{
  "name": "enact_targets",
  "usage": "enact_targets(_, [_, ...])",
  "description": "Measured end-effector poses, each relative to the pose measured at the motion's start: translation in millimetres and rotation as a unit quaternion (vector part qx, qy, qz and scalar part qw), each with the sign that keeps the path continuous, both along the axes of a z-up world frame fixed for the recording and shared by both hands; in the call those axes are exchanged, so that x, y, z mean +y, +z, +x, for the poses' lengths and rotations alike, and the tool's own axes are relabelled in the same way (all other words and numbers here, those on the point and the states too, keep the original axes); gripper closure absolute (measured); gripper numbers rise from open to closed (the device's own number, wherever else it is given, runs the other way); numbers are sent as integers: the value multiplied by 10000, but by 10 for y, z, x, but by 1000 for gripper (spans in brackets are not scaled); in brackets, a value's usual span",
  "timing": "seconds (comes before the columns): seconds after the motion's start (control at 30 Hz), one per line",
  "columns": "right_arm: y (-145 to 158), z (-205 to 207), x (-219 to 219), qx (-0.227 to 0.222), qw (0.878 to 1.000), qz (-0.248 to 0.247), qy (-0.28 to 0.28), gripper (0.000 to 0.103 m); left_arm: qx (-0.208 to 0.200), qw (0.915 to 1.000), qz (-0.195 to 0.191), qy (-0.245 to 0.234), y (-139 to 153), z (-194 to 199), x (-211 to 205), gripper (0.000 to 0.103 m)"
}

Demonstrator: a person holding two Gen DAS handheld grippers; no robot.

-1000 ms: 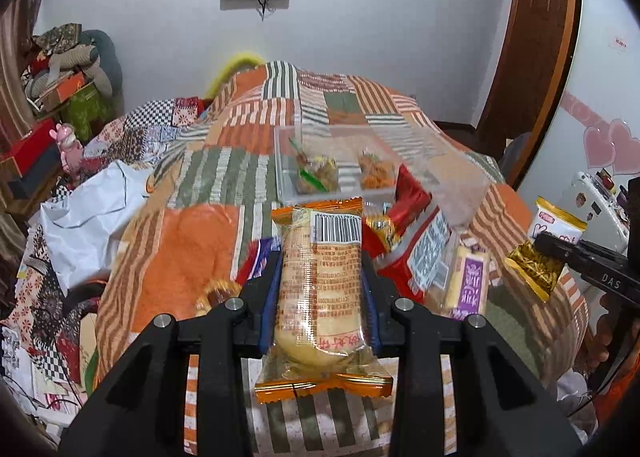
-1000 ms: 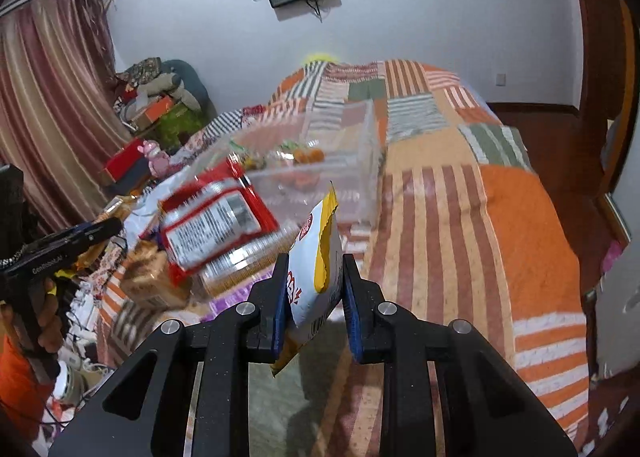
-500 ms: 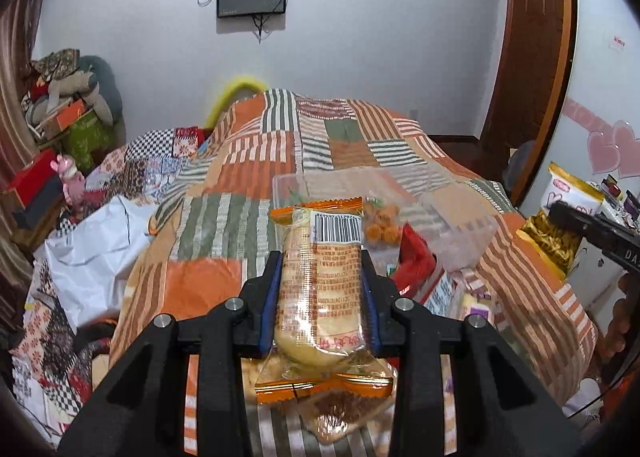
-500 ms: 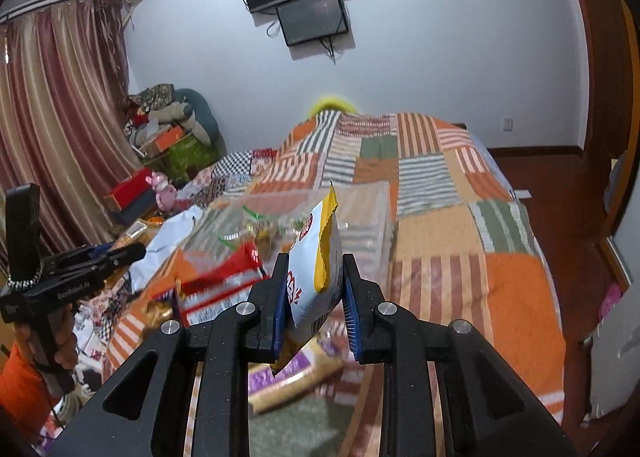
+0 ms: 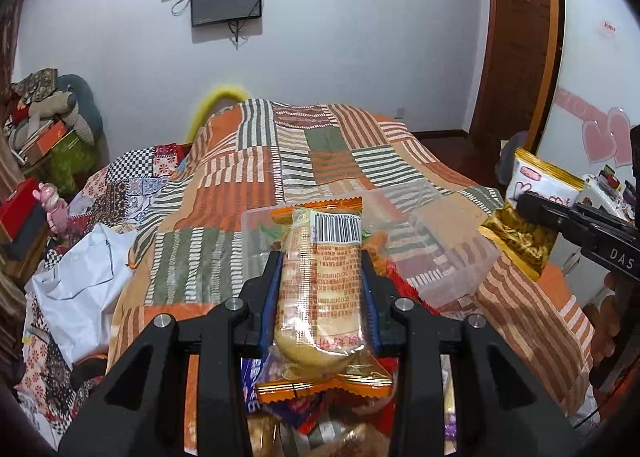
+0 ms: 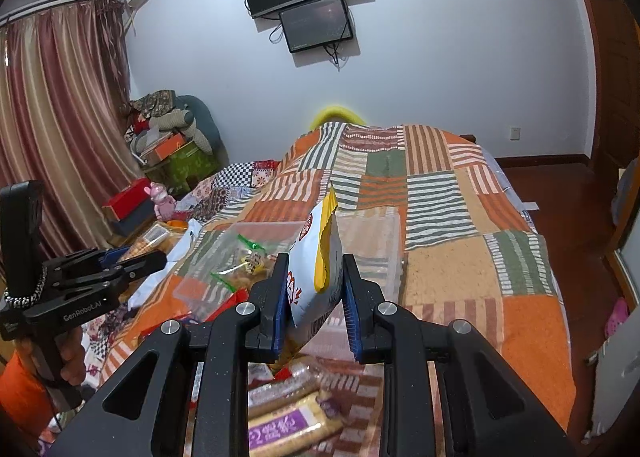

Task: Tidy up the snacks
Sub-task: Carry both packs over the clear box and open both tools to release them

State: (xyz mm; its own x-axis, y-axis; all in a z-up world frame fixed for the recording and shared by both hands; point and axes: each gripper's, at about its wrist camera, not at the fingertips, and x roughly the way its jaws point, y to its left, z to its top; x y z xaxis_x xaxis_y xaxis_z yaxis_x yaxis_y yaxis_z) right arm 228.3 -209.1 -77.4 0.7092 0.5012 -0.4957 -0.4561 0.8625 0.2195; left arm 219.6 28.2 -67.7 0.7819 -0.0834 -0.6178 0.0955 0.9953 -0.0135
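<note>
1. Left wrist view: left gripper (image 5: pixel 320 297) closed on a cake pack (image 5: pixel 320 289), clear wrapper with orange crimped ends. Blue pads press both long sides; barcode end points forward, rear crimp hangs below the jaws. The pack is carried in the air above the loose snacks (image 5: pixel 320 429) on the quilt (image 5: pixel 248 161).
2. Right wrist view: right gripper (image 6: pixel 314 297) closed on a chip bag (image 6: pixel 316 257), white and yellow, held edge-on and upright, top seal leaning right. Its lower end hangs below the pads. It too is off the bed.
3. Clear bin (image 5: pixel 440 257) sits on the quilt ahead of both grippers. Inside: a few small packets, green-tabbed ones (image 6: pixel 244 257) among them. Much floor space looks free.
4. Judged step: carry both items over the bin and drop them in.
5. To do well: bring each gripper across the near wall before opening; the walls are transparent and easy to misjudge. Lower until the pack is close to the bin floor, then release.
6. Place one at a time. Grippers are near each other (right one at the right edge of the left view), so a joint approach risks a clash.
7. Lay the cake pack flat along a wall. The chip bag is puffy and held narrow; expect it to tip on release, so aim at open floor.
8. More packs remain on the quilt near the bin, e.g. a purple-label one (image 6: pixel 280 429).
</note>
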Motion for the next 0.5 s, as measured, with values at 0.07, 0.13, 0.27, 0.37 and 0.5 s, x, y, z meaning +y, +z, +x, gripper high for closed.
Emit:
enact_targets(0.07, [-16,61,19,26,10000,0,2,81,74,9999,34,-62,-19,109,-28,68])
enact_targets(0.13, [-41,120,27,53,10000,27,-21,81,106,9999,63,-83,-31,197,-44,68])
enact_targets(0.27, [-105,265,22,225,9996,154,-22,81,209,9997,59,-119,-54,385,-72,68])
enact_targets(0.37, [-146,332,30,268,9996,115,-55,81,276,9995,37,-119,-77,508,-82,68])
enact_targets(0.5, [-173,410,77,292,9996,-4,-51,81,388,9992,43,-128,-131,645,-102,68])
